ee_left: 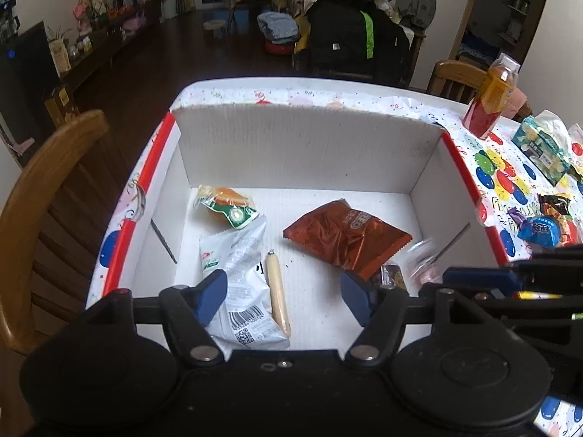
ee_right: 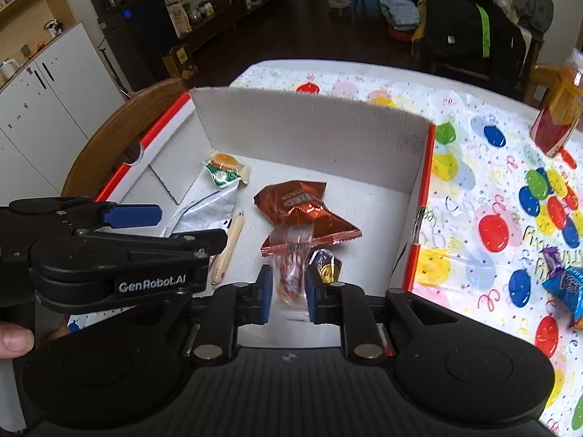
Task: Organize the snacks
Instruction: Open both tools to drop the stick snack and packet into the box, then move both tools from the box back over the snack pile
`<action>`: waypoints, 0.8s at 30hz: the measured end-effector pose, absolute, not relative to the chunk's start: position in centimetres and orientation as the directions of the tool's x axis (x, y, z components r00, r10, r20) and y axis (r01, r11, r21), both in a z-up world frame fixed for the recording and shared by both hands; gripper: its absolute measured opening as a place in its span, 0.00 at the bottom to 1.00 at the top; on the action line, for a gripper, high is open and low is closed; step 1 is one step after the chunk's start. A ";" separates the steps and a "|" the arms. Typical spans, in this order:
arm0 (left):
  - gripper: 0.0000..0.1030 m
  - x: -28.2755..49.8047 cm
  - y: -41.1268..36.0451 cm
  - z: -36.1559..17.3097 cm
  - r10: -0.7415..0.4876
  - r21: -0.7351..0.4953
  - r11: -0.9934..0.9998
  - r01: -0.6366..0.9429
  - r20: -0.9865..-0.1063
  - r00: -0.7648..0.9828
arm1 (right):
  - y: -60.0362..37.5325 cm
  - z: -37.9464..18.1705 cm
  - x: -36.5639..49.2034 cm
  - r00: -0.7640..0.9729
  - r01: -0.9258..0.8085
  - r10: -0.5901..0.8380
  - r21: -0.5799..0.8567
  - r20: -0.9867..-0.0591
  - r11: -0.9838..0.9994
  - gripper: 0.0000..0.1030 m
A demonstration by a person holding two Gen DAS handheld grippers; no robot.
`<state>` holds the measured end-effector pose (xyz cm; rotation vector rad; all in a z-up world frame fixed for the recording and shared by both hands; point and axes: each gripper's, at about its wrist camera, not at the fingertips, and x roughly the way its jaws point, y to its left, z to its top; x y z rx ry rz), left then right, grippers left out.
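Right gripper [ee_right: 288,293]: fingers nearly closed, clamped on a small clear-wrapped snack [ee_right: 291,273] with red-and-white contents, blurred, held above the near part of the box floor. Left gripper [ee_left: 282,295]: fingers spread wide, nothing between the pads, poised over the near edge of the same box; a thumb [ee_right: 14,338] visible at its handle in the right wrist view. White cardboard box [ee_left: 302,145] with red-trimmed side rims, open at the top, seated on the counter [ee_right: 473,182] covered with a balloon-print cloth. Inside the box, nearest: white packet [ee_left: 244,291] with barcode, lying flat at near left; slim beige sausage stick [ee_left: 278,295] just beside it on the right; small dark wrapped candy [ee_right: 326,264] with gold mark at near right, touching the edge of the brown foil bag [ee_left: 346,236]. Farther in: brown foil bag at centre right, crumpled; green-and-orange packet [ee_left: 227,205] at far left corner, just beyond the white packet. Outside the box, to the right on the counter: blue wrapped snack [ee_right: 568,287] and a purple wrapper near it; farther back, green tissue pack [ee_left: 544,145]; beyond that, bottle [ee_left: 490,98] with orange label, upright. Wooden chair [ee_left: 43,200] to the left of the counter.
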<state>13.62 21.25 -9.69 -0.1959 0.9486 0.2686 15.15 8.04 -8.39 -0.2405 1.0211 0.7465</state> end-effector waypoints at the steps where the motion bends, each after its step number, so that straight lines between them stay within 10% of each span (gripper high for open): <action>1: 0.68 13.5 21.1 -9.5 0.149 -0.040 0.949 -0.313 -0.818 0.556 | 7.9 -8.2 15.1 0.311 -0.664 0.451 0.148 -0.836 0.733 0.32; 7: 0.73 12.4 21.5 -8.8 0.162 -0.046 0.942 -0.333 -0.806 0.569 | 7.1 -7.5 14.9 0.331 -0.656 0.470 0.159 -0.818 0.738 0.56; 24: 0.84 10.1 18.5 -4.2 0.175 -0.052 0.951 -0.304 -0.720 0.671 | 2.7 -2.8 12.9 0.396 -0.670 0.526 0.155 -0.753 0.726 0.78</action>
